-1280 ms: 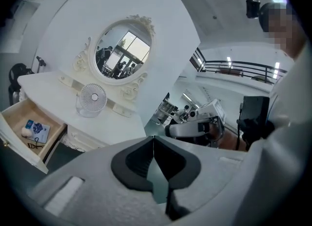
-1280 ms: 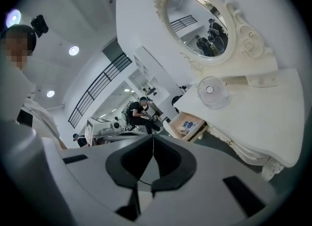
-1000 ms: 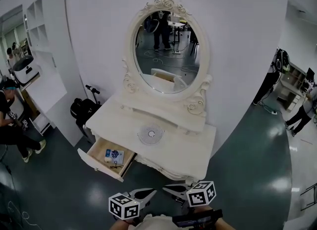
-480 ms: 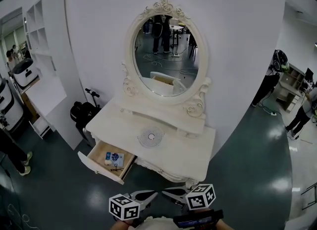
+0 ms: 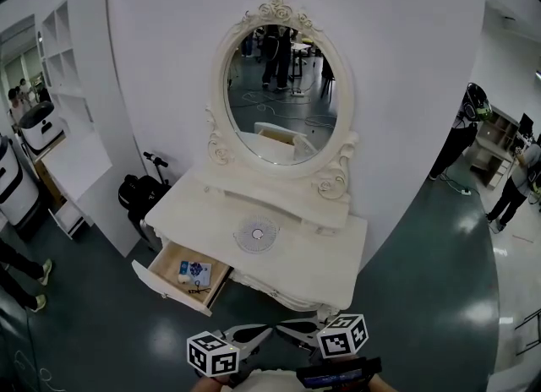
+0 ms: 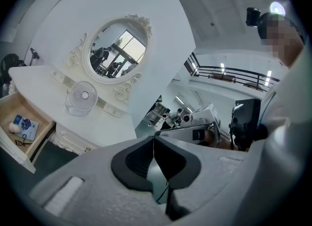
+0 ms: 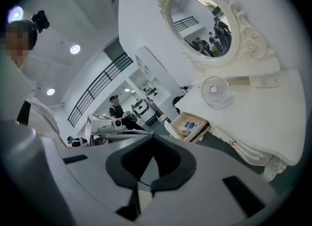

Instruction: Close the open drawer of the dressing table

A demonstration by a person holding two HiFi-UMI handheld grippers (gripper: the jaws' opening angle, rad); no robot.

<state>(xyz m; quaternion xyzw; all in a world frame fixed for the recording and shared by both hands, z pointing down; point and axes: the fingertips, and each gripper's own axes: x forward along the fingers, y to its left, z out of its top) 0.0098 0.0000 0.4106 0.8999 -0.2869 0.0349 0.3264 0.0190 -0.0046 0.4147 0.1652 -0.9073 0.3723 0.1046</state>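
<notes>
Currently both grippers hover low in front of the cream-white carved counter [image 5: 321, 251], well apart from it. The left hand-held gripper [image 5: 264, 329] has its jaws pressed together with nothing between them. The right hand-held gripper [image 5: 287, 326] is likewise closed and empty. The pale wooden drawer [image 5: 166, 284] stands pulled out from the counter's front, at its left end in the head view, with a small blue-and-white packet [image 5: 195, 270] lying inside. A small round white fan [image 5: 256, 232] sits near the middle of the counter's top. An oval mirror in an ornate white frame [image 5: 279, 95] rises from the counter's back.
</notes>
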